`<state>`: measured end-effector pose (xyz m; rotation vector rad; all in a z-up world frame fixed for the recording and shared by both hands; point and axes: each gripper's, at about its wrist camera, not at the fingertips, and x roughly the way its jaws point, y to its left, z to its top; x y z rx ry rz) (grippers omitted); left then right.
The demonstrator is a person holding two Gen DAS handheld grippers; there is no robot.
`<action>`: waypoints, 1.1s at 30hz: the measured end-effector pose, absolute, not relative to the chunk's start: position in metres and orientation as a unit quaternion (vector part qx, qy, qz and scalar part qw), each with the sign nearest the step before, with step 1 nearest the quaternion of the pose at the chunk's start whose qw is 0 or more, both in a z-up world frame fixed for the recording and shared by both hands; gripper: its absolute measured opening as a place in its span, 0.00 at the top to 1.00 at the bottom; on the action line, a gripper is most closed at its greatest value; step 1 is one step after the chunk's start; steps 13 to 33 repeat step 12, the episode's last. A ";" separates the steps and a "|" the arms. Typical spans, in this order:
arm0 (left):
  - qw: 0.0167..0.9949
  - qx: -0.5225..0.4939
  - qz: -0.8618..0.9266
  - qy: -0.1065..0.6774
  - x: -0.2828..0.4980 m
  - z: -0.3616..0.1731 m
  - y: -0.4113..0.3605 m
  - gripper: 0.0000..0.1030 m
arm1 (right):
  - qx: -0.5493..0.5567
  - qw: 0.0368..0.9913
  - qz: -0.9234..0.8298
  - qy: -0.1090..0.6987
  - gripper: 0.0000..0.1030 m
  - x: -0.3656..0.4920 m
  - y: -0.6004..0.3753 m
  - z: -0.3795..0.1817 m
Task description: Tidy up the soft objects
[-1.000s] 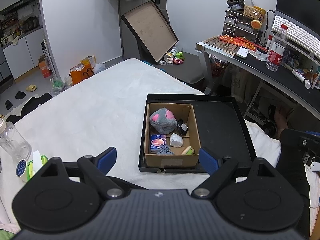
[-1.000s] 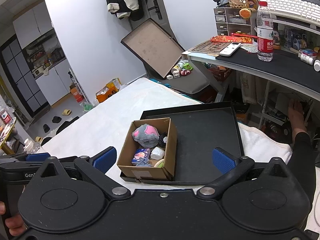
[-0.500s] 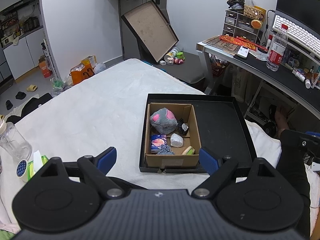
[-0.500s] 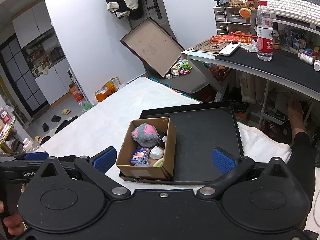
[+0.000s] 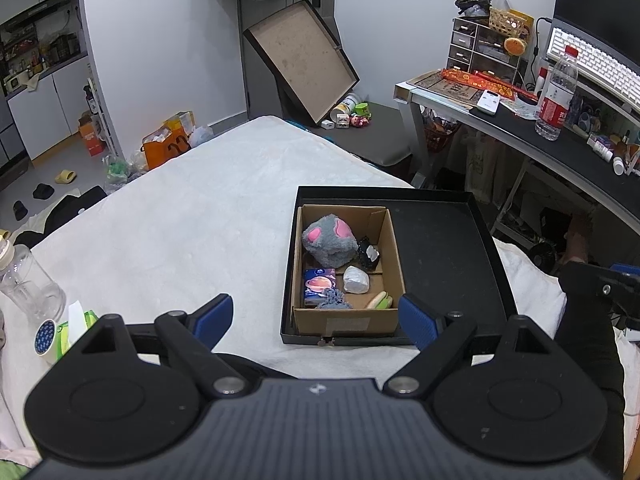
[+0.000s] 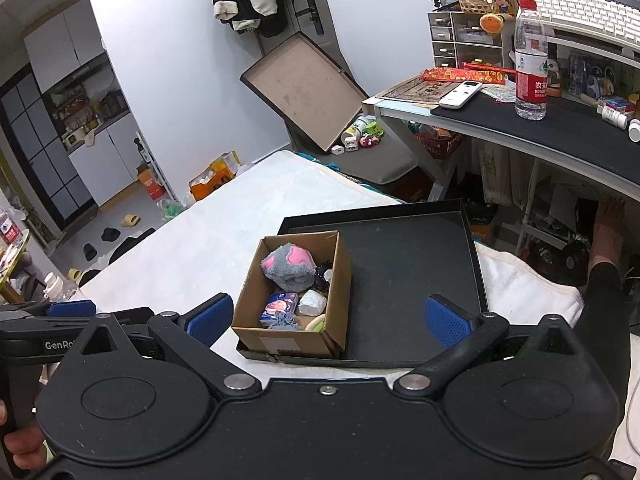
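A small cardboard box [image 5: 390, 240] stands in the left part of a shallow black tray [image 5: 448, 248] on a white-covered bed. In the box lie a grey plush with pink patches [image 5: 330, 240], a blue packet [image 5: 318, 286], a white lump [image 5: 356, 280], a black item [image 5: 369, 255] and a green-tan piece [image 5: 380, 301]. My left gripper [image 5: 316, 320] is open and empty, just short of the box's near wall. My right gripper [image 6: 326, 316] is open and empty, above the box [image 6: 340, 280] and tray [image 6: 412, 280]. The plush [image 6: 288, 266] shows there too.
A clear plastic bottle [image 5: 30, 280] and a tape roll [image 5: 45, 336] lie at the bed's left edge. A desk [image 6: 560, 128] with a water bottle [image 6: 530, 44] and keyboard stands to the right. An open flat box [image 5: 300, 60] leans against the far wall.
Both grippers have drifted only slightly; the box sits a little farther left in the right wrist view. Nothing was taken hold of or let go.
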<state>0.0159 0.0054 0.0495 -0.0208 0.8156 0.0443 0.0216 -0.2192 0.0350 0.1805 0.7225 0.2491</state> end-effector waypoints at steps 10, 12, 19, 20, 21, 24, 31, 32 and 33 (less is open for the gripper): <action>0.916 -0.006 0.016 0.401 0.020 0.038 0.005 0.14 | 0.085 0.920 0.120 0.364 0.00 0.026 -0.217 0.025; 0.916 -0.006 0.013 0.402 0.022 0.036 0.005 0.14 | 0.085 0.919 0.117 0.368 0.00 0.029 -0.216 0.022; 0.916 -0.006 0.013 0.402 0.022 0.036 0.005 0.14 | 0.085 0.919 0.117 0.368 0.00 0.029 -0.216 0.022; 0.916 -0.006 0.013 0.402 0.022 0.036 0.005 0.14 | 0.085 0.919 0.117 0.368 0.00 0.029 -0.216 0.022; 0.916 -0.006 0.013 0.402 0.022 0.036 0.005 0.14 | 0.085 0.919 0.117 0.368 0.00 0.029 -0.216 0.022; 0.916 -0.006 0.013 0.402 0.022 0.036 0.005 0.14 | 0.085 0.919 0.117 0.368 0.00 0.029 -0.216 0.022; 0.916 -0.006 0.013 0.402 0.022 0.036 0.005 0.14 | 0.085 0.919 0.117 0.368 0.00 0.029 -0.216 0.022; 0.916 -0.006 0.013 0.402 0.022 0.036 0.005 0.14 | 0.085 0.919 0.117 0.368 0.00 0.029 -0.216 0.022; 0.916 -0.006 0.013 0.402 0.022 0.036 0.005 0.14 | 0.085 0.919 0.117 0.368 0.00 0.029 -0.216 0.022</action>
